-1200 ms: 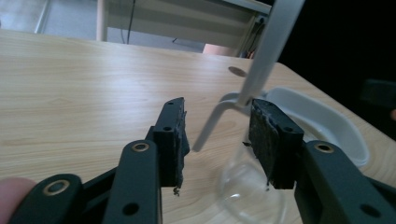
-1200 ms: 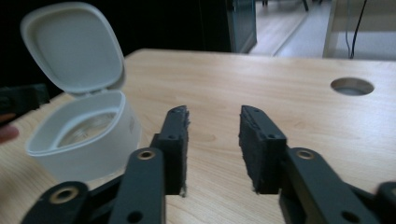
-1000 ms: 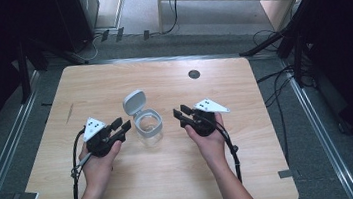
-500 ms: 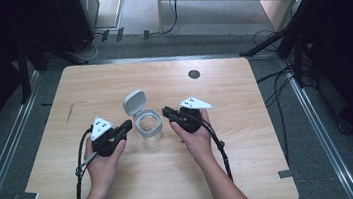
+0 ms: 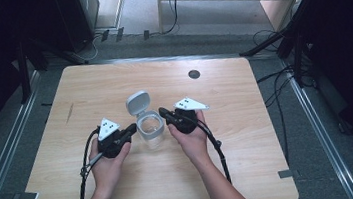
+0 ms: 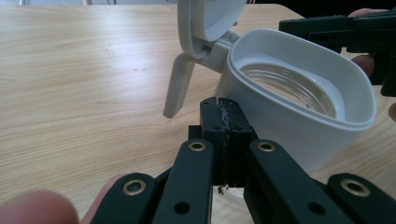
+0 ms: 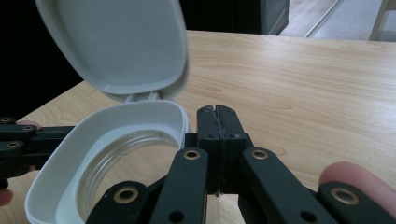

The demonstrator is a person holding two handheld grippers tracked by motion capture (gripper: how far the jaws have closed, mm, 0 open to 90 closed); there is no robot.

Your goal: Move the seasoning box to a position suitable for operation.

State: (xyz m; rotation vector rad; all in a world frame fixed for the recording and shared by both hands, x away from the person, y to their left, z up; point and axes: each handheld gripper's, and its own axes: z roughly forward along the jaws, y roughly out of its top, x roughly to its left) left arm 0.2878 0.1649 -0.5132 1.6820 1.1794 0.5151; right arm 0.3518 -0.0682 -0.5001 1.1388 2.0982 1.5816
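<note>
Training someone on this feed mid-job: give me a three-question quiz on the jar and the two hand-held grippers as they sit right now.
1. True or false: the jar's flip lid is open.
2. How do the left hand-held gripper's jaws stand? A) wide open B) closed together C) clamped on the lid
3. Fill in: the jar stands ____ the left and right hand-held gripper.

Key: 1 true; 2 B; 3 between.
</note>
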